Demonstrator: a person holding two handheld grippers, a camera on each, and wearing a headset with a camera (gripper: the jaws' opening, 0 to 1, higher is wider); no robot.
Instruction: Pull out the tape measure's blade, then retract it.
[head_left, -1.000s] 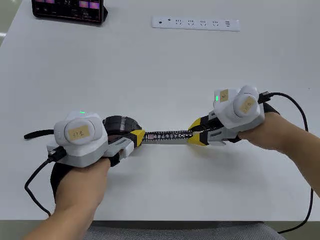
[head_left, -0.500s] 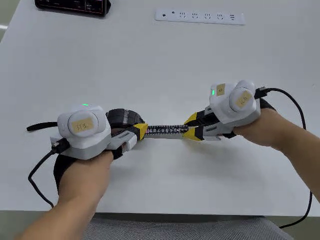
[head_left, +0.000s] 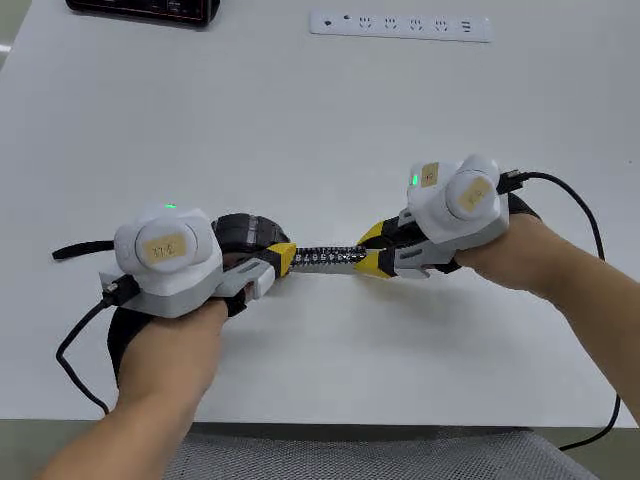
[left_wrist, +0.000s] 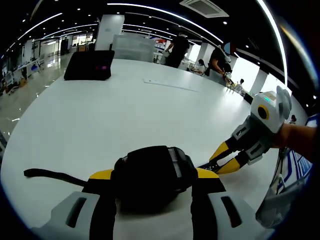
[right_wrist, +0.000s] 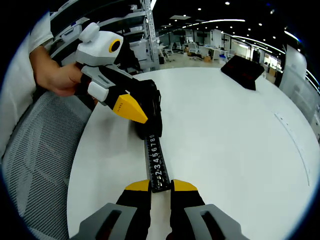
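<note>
A black tape measure case (head_left: 245, 233) (left_wrist: 152, 172) (right_wrist: 149, 107) rests on the white table, and my left gripper (head_left: 268, 262) (left_wrist: 155, 182) is shut on it. Its black blade (head_left: 327, 257) (right_wrist: 156, 162) with white numerals runs a short way out to the right. My right gripper (head_left: 372, 250) (right_wrist: 160, 187) is shut on the blade's free end, yellow tips pinching it. In the left gripper view the right gripper (left_wrist: 225, 159) comes in from the right. A black wrist strap (head_left: 82, 249) (left_wrist: 52, 176) trails left from the case.
A white power strip (head_left: 400, 24) (left_wrist: 166, 83) lies at the table's far edge, and a dark device (head_left: 140, 8) (left_wrist: 90, 65) (right_wrist: 243, 71) with a lit screen sits at the far left. Cables (head_left: 570, 190) hang from both grippers. A grey mesh chair (right_wrist: 40, 145) stands at the near edge.
My right gripper has moved left toward the case, and the exposed length of blade has grown shorter. The left gripper and case have stayed in place.
</note>
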